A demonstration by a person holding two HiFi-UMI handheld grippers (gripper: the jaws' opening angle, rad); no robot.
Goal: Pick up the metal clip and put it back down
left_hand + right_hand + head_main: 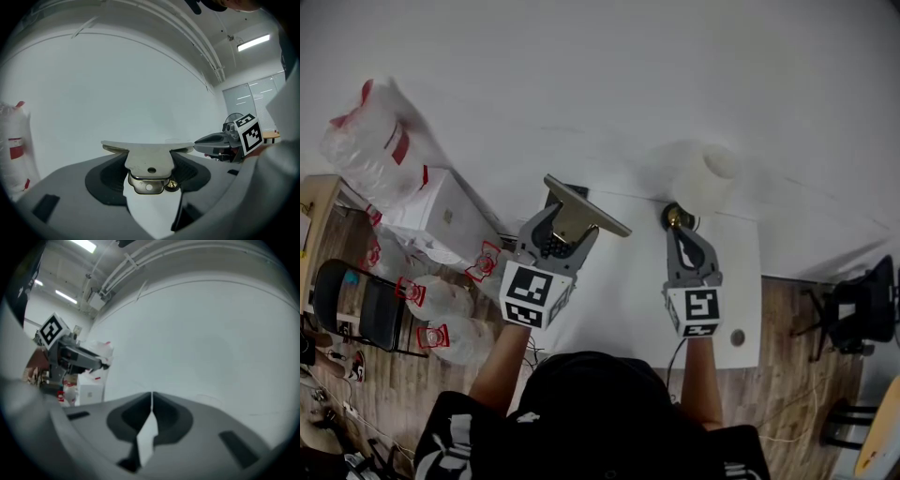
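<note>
My left gripper (571,225) is shut on the metal clip (584,208), a flat silver-and-brass spring clip held above the white table (623,300). Seen from the left gripper view, the clip (146,161) sits crosswise between the two dark pads, its wide flat plate on top and a small brass knob below, with the left gripper (150,165) clamped on its sides. My right gripper (682,228) hovers beside it to the right, level with it. In the right gripper view its jaws (151,398) meet with nothing between them.
A white paper roll (710,176) stands at the table's far edge, a small brass object (674,217) just before it by the right gripper's tip. Left of the table lie plastic bags (380,141), a white box (441,217) and a black chair (358,305). A white wall fills the background.
</note>
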